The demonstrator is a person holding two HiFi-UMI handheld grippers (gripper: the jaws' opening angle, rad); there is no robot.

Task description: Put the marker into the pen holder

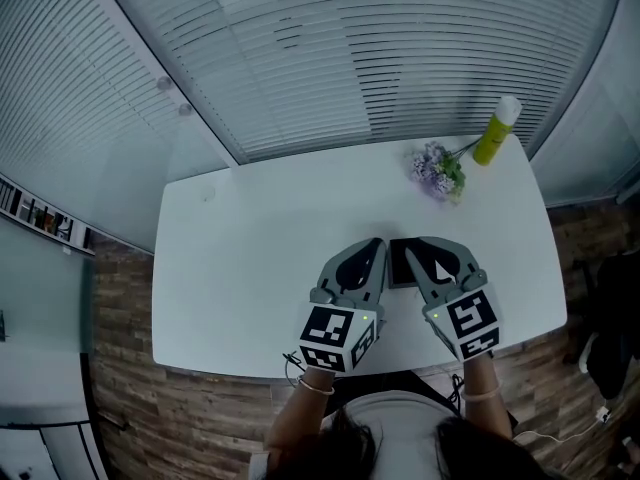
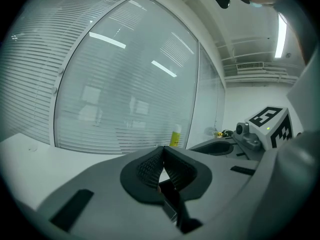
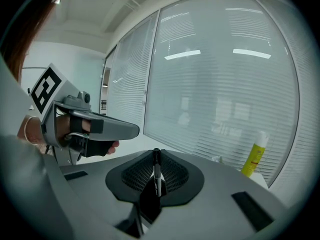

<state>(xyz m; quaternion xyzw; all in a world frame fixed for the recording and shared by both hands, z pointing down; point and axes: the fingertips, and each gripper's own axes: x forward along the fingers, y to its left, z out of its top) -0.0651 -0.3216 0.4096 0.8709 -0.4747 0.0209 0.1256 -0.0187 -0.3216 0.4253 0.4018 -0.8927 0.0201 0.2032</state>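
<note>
A thin black marker (image 3: 157, 173) stands upright between the pads of my right gripper (image 3: 156, 156), which is shut on it. In the head view both grippers hover side by side over the near edge of the white table (image 1: 250, 268). A dark, boxy pen holder (image 1: 402, 266) sits between them, partly hidden by the right gripper (image 1: 420, 250). The left gripper (image 1: 377, 246) is just to the holder's left. In the left gripper view the left gripper (image 2: 163, 151) has its jaw tips pressed together; a dark shape shows through the gap below them.
A yellow bottle with a white cap (image 1: 495, 130) stands at the table's far right corner, with a small bunch of purple flowers (image 1: 437, 171) lying beside it. Window blinds (image 1: 400, 58) run behind the table. The person's body is at the near edge.
</note>
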